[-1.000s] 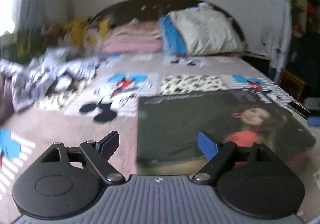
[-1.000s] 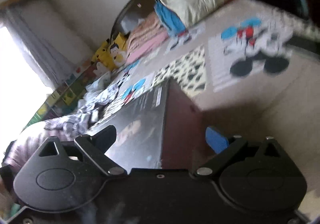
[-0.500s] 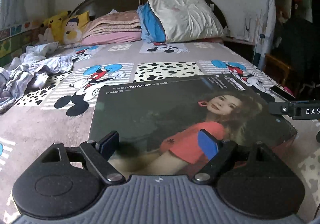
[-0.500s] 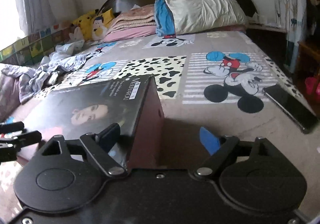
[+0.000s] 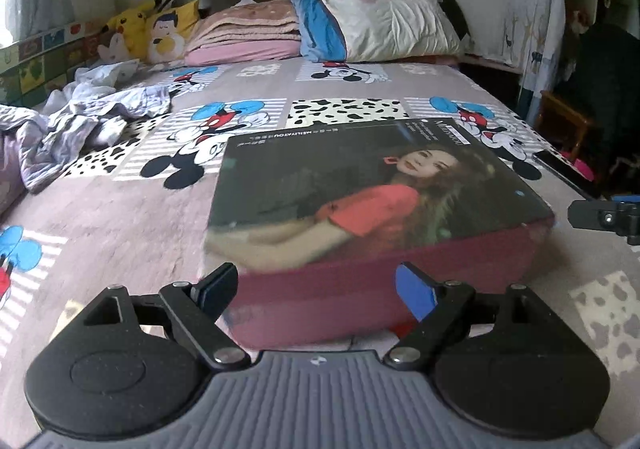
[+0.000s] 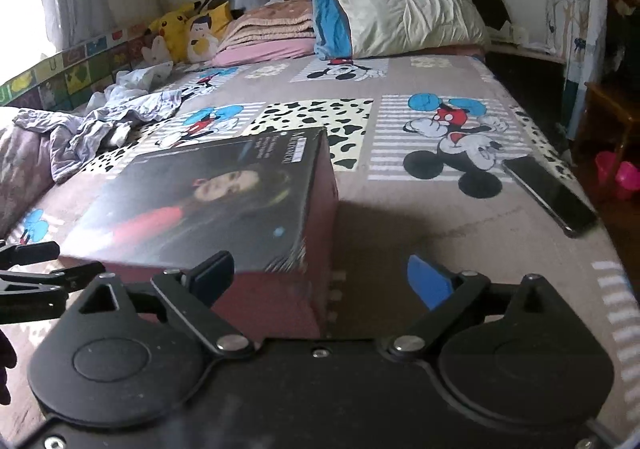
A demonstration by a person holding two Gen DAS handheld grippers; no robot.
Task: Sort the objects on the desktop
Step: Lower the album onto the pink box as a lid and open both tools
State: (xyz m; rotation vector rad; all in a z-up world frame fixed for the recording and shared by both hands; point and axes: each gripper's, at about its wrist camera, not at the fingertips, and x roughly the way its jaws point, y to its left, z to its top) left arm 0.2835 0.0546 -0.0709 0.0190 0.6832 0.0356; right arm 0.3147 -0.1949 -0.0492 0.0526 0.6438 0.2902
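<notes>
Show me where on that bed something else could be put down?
Bare sheet lies between the box and the phone, and between the box and the pillows. The far left is crowded with crumpled clothes.

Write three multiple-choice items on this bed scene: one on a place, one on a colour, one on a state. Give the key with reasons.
1. Where does the phone lie?
A. on the box
B. on the bedspread, right of the box
C. on the pillow

2. What colour are the side walls of the flat box?
A. dark red
B. green
C. white

3. How do the left gripper jaws stand?
A. shut on the box
B. shut on cloth
C. open, holding nothing

Key: B, the phone rests near the bed's right edge; A, the box's near wall shows dark red; C, the fingers stand wide apart before the box.
</notes>
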